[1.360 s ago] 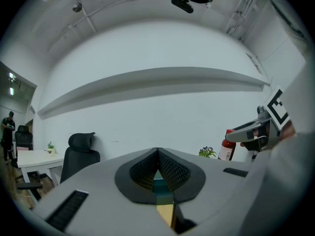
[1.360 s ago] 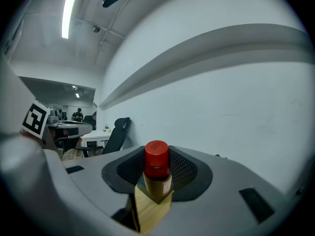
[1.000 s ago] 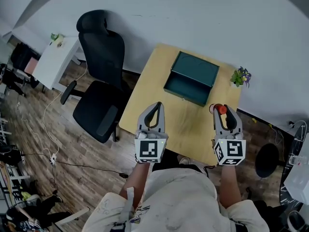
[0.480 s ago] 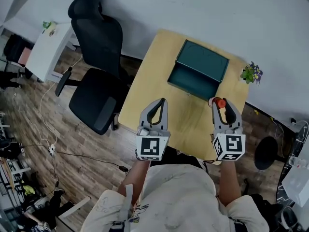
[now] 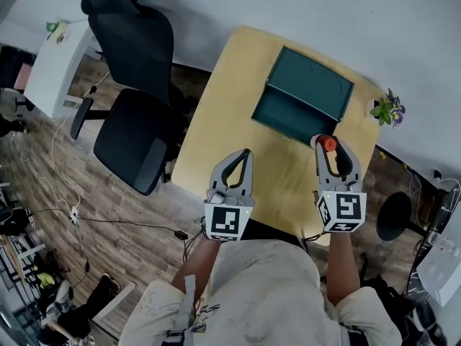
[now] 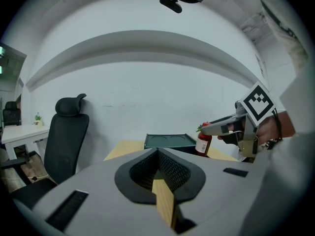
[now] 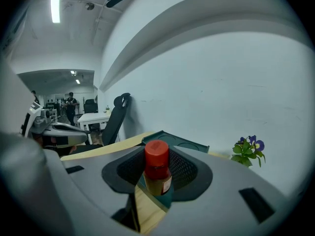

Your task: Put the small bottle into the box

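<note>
A dark green box (image 5: 303,96) lies open on the wooden table (image 5: 216,114), lid tipped back toward the wall. My right gripper (image 5: 328,144) hovers just in front of the box's right corner, shut on the small bottle (image 5: 328,143), which has a red cap and a brownish body. The right gripper view shows the bottle (image 7: 157,172) upright between the jaws, with the box (image 7: 173,140) behind it. My left gripper (image 5: 246,154) hangs over the table's near half, shut and empty. From the left gripper view (image 6: 158,154), the box (image 6: 169,140) and the held bottle (image 6: 203,142) lie ahead.
A black office chair (image 5: 135,85) stands left of the table. A small potted plant (image 5: 387,109) sits on the table's far right corner against the white wall. A white side table (image 5: 61,55) is further left, cables run over the floor, and a round black stool (image 5: 393,216) stands right.
Both grippers have moved forward and lower over the table. The right gripper has carried the bottle closer to the box's front right corner. Neither grip has changed.
</note>
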